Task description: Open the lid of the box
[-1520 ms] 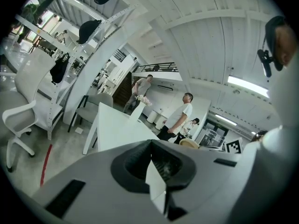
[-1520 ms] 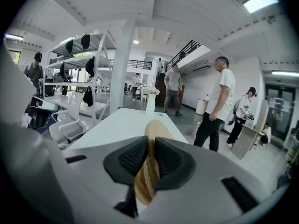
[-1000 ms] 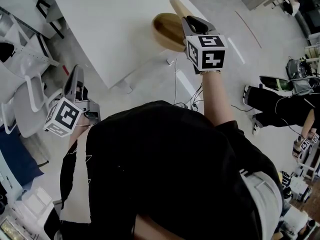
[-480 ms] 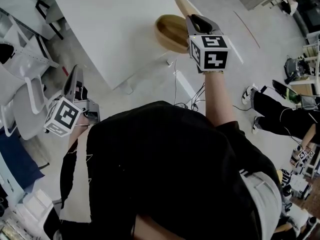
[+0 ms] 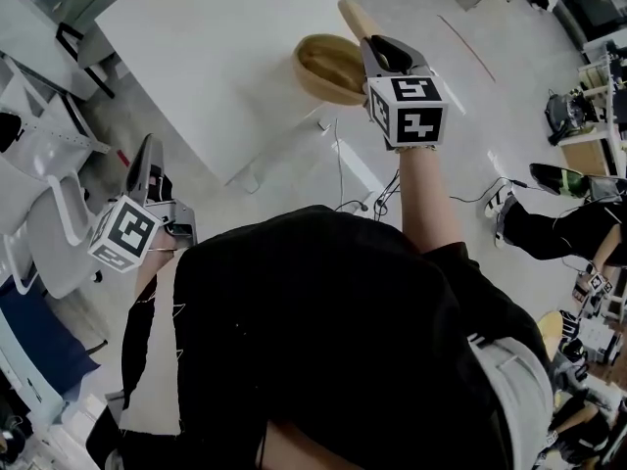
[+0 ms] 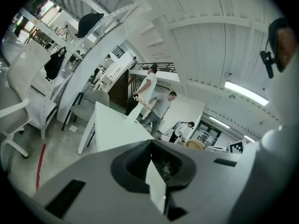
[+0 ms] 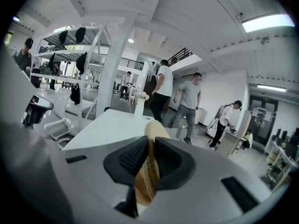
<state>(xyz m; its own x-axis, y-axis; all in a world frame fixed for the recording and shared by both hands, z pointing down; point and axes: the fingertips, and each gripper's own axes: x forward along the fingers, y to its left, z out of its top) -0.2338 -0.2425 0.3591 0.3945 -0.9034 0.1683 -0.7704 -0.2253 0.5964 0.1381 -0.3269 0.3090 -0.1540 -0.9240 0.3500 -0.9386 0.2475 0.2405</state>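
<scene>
A round wooden box (image 5: 328, 69) stands open at the near corner of the white table (image 5: 216, 57). Its flat wooden lid (image 5: 351, 14) is held edge-on just above and to the right of the box, with my right gripper (image 5: 378, 43) shut on it. In the right gripper view the lid (image 7: 148, 171) sits clamped between the dark pads (image 7: 131, 158). My left gripper (image 5: 149, 147) hangs low beside the person's left hip, off the table, shut with nothing in it. From the left gripper view the box (image 6: 195, 143) shows far off to the right.
White chairs (image 5: 54, 213) stand on the left of the floor. Cables (image 5: 343, 164) trail under the table. A person's legs (image 5: 549, 218) reach in at the right edge. Several people stand beyond the table (image 7: 107, 125) in the right gripper view.
The right gripper keeps the lid in almost the same place by the box. The left gripper has not moved. The person at the right has shifted.
</scene>
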